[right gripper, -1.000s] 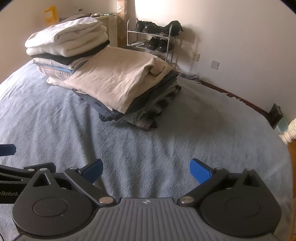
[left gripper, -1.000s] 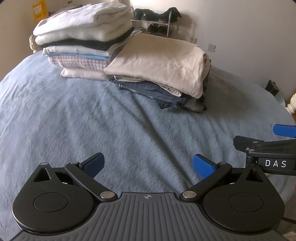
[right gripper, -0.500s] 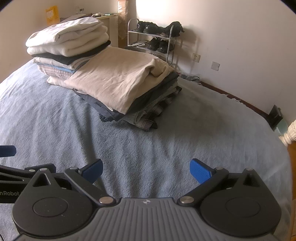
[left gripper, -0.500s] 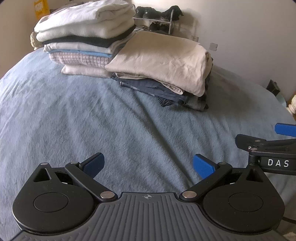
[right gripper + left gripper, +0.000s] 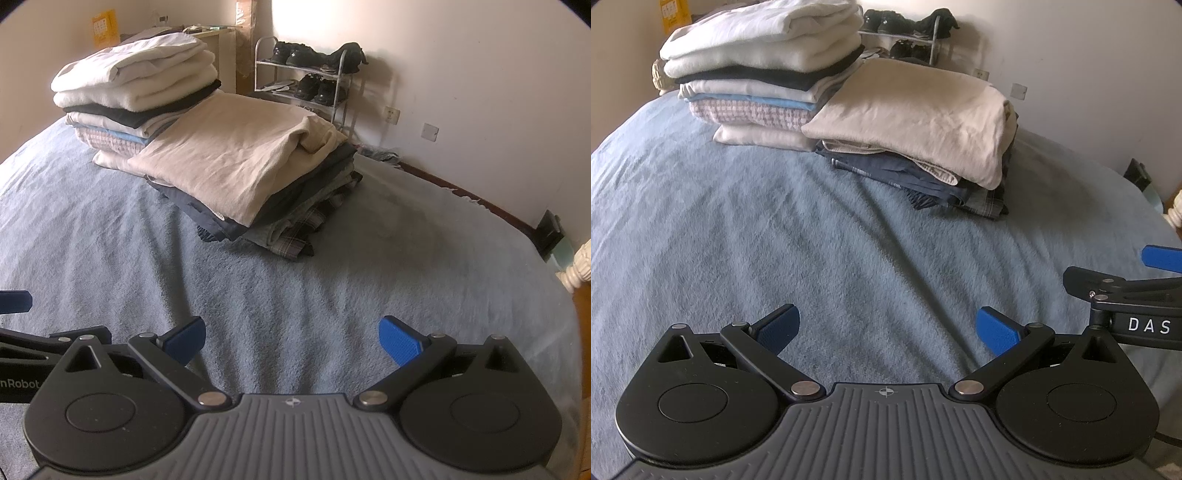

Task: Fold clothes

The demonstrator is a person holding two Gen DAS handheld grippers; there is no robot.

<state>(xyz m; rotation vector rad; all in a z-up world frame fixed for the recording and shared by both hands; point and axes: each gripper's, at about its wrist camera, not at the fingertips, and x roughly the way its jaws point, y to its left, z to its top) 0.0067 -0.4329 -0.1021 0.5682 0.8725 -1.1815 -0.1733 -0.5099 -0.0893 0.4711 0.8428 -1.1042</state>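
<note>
Blue bed (image 5: 775, 229) w/ clothes stacks (image 5: 849, 103)

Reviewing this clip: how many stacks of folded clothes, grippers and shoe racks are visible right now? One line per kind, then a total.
Stacks of folded clothes: 2, the taller pale stack and the beige-topped stack, side by side on the blue bedspread
Grippers: 2, left gripper and right gripper, both open and empty
Shoe racks: 1, shoe rack by the wall
Total: 5

You've eased your left gripper (image 5: 888, 326) nearer the folded beige cotton garment (image 5: 916, 114) and tall white-topped clothes stack (image 5: 764, 66).
</note>
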